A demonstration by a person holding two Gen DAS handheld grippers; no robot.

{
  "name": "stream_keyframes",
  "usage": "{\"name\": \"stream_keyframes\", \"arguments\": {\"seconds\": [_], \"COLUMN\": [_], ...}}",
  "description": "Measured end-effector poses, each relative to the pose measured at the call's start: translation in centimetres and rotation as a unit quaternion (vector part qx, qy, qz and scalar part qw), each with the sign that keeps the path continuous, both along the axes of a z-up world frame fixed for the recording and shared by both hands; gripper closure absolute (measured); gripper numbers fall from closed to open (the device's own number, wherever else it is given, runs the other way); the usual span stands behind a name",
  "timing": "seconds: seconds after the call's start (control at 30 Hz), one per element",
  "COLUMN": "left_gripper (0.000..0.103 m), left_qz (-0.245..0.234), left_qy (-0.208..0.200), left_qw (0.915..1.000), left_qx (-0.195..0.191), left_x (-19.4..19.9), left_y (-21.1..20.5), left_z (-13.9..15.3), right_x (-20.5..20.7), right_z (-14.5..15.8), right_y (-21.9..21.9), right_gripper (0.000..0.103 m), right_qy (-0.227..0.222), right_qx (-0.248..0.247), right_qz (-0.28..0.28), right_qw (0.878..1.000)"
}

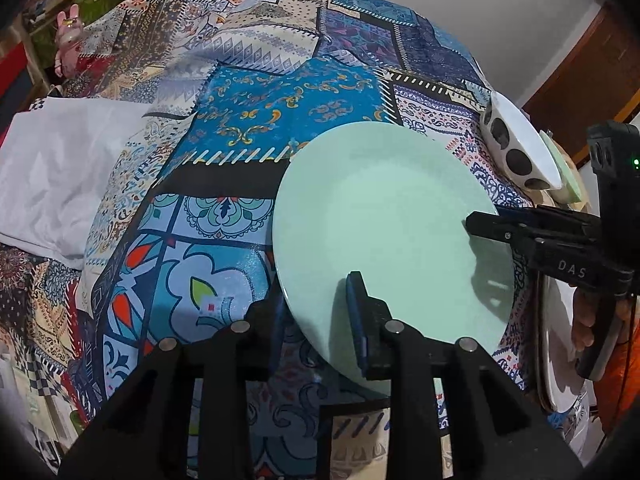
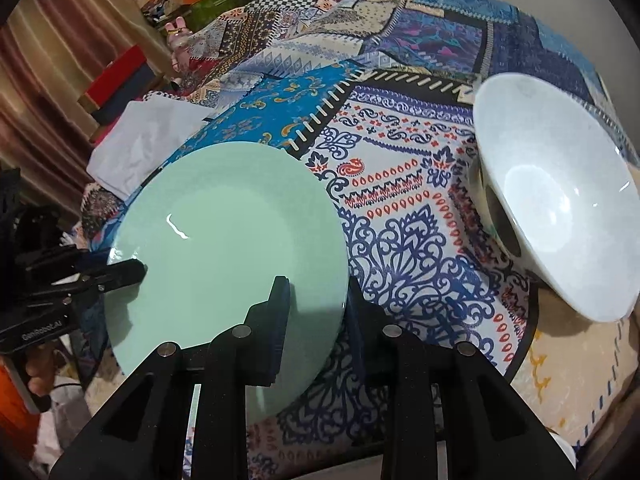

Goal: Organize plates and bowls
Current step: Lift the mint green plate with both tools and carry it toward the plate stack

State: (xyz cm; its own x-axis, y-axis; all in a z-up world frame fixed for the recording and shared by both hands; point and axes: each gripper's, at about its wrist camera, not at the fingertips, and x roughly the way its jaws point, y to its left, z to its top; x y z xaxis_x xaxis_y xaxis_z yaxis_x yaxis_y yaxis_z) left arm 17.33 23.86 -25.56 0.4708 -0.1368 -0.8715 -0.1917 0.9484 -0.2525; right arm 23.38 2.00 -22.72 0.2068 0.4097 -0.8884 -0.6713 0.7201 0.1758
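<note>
A pale green plate is held between both grippers above the patterned tablecloth. My left gripper grips its near rim, one finger over the top face and one under. My right gripper grips the opposite rim the same way; it shows in the left wrist view at the plate's right edge. The plate also shows in the right wrist view, with the left gripper at its left edge. A white bowl with dark spots lies tilted to the right, also seen in the left wrist view.
A white folded cloth lies on the table at the left. More plates stand on edge at the far right of the left wrist view, behind the right gripper. Shelves with boxes stand beyond the table's left side.
</note>
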Motion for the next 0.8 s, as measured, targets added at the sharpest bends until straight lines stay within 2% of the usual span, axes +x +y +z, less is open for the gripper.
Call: {"name": "stream_keyframes", "arguments": {"seconds": [0.23, 0.53, 0.8], "left_gripper": [0.075, 0.075, 0.075], "left_qz": [0.0, 0.006, 0.004], "left_qy": [-0.013, -0.023, -0.037], "left_qw": [0.9998, 0.9997, 0.9993], "left_qx": [0.016, 0.004, 0.009], "left_x": [-0.7, -1.8, -3.1], "left_y": [-0.9, -1.5, -3.1], "left_z": [0.5, 2.1, 4.2], "right_x": [-0.2, -1.6, -2.9], "right_z": [0.6, 2.7, 4.0], "right_y": [-0.8, -2.3, -4.1], "right_gripper": [0.078, 0.078, 0.078], "right_qy": [0.001, -0.01, -0.015], "right_qx": [0.011, 0.031, 0.04], "right_qz": [-0.011, -0.019, -0.029], "right_qw": [1.0, 0.999, 0.999]}}
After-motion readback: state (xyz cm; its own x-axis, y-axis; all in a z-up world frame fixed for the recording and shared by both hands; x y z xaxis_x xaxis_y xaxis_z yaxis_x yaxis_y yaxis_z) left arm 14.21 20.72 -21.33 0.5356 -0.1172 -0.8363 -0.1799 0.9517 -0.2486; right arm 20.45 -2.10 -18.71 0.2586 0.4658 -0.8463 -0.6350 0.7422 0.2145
